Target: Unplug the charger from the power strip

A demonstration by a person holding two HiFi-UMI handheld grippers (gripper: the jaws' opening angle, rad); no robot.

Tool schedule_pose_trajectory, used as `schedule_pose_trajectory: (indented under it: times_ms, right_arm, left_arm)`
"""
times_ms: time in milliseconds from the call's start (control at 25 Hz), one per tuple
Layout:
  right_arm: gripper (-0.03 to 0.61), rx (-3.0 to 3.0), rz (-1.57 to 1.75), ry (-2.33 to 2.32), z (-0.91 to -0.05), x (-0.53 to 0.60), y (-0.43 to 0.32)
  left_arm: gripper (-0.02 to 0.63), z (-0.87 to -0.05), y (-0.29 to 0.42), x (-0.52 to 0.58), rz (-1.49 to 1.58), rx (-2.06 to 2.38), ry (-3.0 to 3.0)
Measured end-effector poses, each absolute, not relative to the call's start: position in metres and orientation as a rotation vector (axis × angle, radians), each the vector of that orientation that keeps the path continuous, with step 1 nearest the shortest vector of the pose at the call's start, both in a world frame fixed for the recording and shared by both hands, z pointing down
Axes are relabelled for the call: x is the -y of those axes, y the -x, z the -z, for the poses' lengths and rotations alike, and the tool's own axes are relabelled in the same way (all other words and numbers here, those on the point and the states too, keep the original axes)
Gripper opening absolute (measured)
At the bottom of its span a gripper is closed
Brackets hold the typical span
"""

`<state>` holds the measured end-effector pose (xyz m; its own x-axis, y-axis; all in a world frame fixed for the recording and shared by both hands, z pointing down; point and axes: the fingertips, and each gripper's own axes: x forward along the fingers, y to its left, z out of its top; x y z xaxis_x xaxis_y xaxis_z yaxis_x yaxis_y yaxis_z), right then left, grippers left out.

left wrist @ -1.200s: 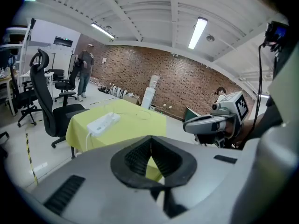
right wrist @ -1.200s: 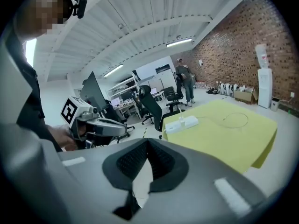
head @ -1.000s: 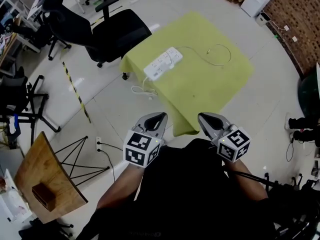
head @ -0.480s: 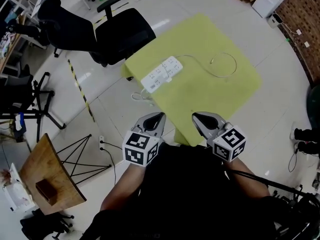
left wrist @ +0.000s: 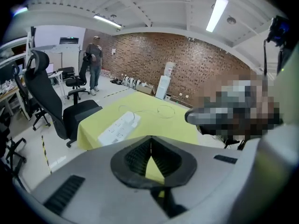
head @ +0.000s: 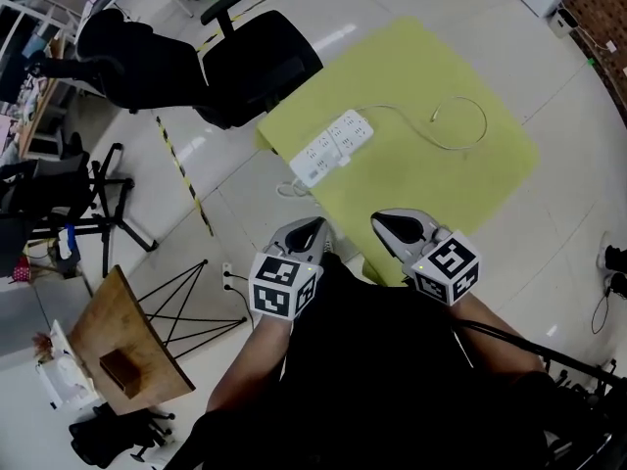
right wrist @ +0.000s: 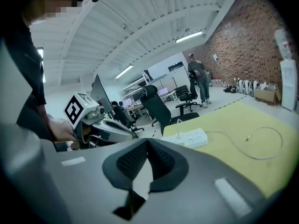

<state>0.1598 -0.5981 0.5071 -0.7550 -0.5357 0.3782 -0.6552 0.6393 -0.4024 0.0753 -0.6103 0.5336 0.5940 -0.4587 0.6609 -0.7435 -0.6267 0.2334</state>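
A white power strip [head: 333,146] lies near the left edge of a table under a yellow-green cloth [head: 441,179]. A white charger [head: 357,128] sits at the strip's far end, and its thin cable [head: 460,147] loops across the cloth. The strip [left wrist: 117,129] is also in the left gripper view, and the right gripper view has the strip [right wrist: 189,137] too. Both grippers hover short of the table's near corner, well away from the strip. My left gripper [head: 315,226] is shut with nothing in it. My right gripper [head: 378,219] is likewise shut and empty.
A black office chair [head: 250,62] stands just beyond the table's left side. The strip's own cord [head: 290,188] hangs to the floor there. A small wooden table [head: 122,355] and a black wire stand [head: 186,306] are at lower left. A person [left wrist: 94,62] stands far off by a brick wall.
Both grippers have come closer to the table's near corner, still shut. The table and strip now sit nearer in the head view.
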Motion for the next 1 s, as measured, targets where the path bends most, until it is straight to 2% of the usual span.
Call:
schedule_pose_trajectory:
  times_ms: [320,560,840,1000]
  right_arm:
    - [0.009,2.497,-0.843,-1.162,-0.527,0.645,-0.141]
    - [0.056,2.319,-0.863,-1.255,-0.576,0.686,-0.139]
    - [0.154,2.129,-0.669,-1.271,-0.611,0.713,-0.140]
    - [0.174,2.058,-0.614,-1.228,-0.625,0.727,-0.134]
  left_arm:
    - [0.008,-0.558,-0.071,0.660,-0.830,0.683,-2.411]
    - [0.008,-0.575,-0.062,0.682,-0.864,0.495,-2.458]
    - [0.008,-0.583,-0.041,0.697,-0.868,0.413,-2.481]
    - [0.008,-0.594,-0.035,0.699,-0.912,0.372,-2.488]
